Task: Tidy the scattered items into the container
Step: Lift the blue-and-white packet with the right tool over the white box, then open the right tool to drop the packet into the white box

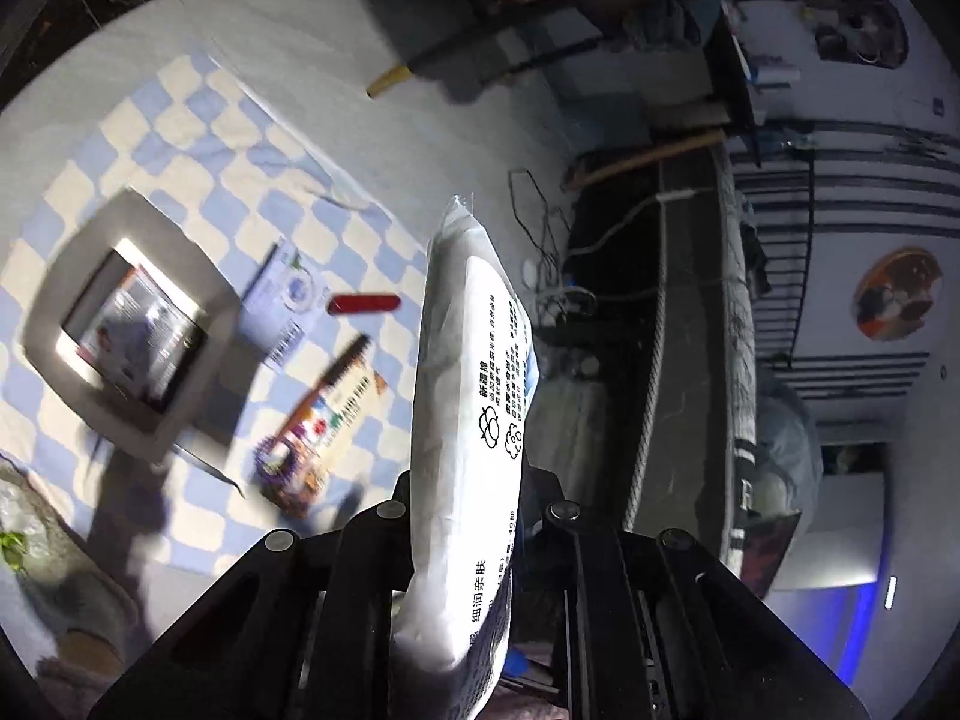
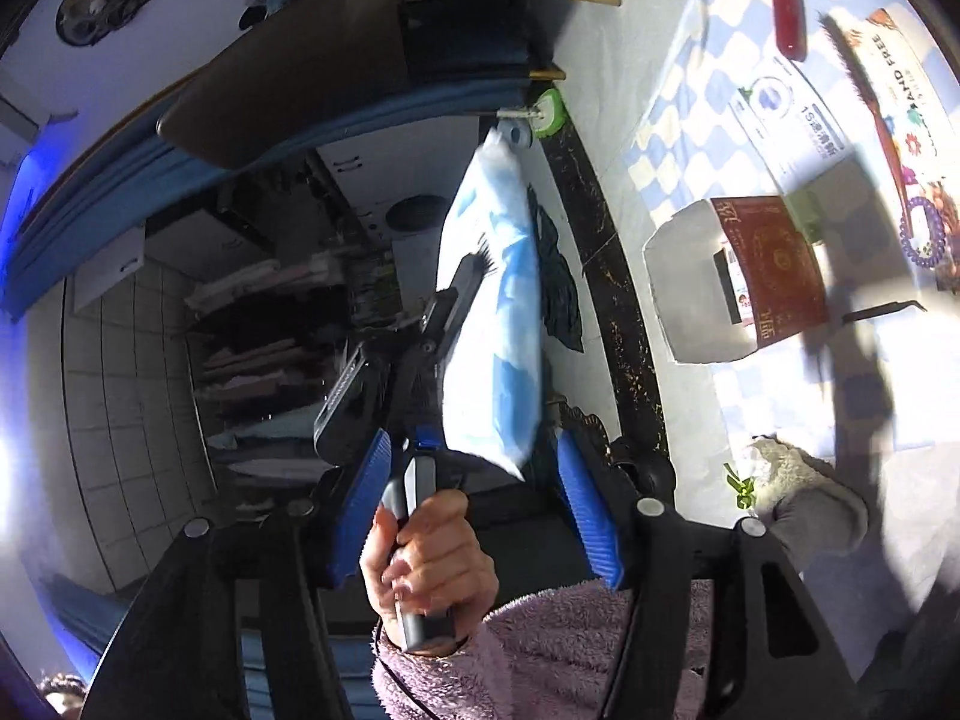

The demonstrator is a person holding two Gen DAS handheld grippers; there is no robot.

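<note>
My left gripper (image 1: 474,510) is shut on a white soft pack (image 1: 468,360) with printed text, which stands up between its fingers. In the right wrist view that pack (image 2: 492,312) looks blue and white. A hand (image 2: 426,546) holds the left gripper (image 2: 474,267). My right gripper (image 2: 473,441) is open, its blue fingers (image 2: 585,510) on either side of the pack's lower end without pressing it. The grey container (image 1: 156,228) (image 2: 678,258) on the checkered cloth holds a red booklet (image 2: 774,264). Around it lie a red case (image 1: 364,303), a comb (image 1: 342,360), a white card (image 1: 288,306) and a purple coil (image 1: 276,462).
A colourful packet (image 1: 336,414) and tweezers (image 1: 210,468) also lie on the blue and cream cloth (image 1: 180,138). A grey slipper (image 1: 72,588) (image 2: 804,492) sits at the cloth's edge. Cables (image 1: 540,228) and dark furniture stand beyond. A purple fleece sleeve (image 2: 540,648) is close to the camera.
</note>
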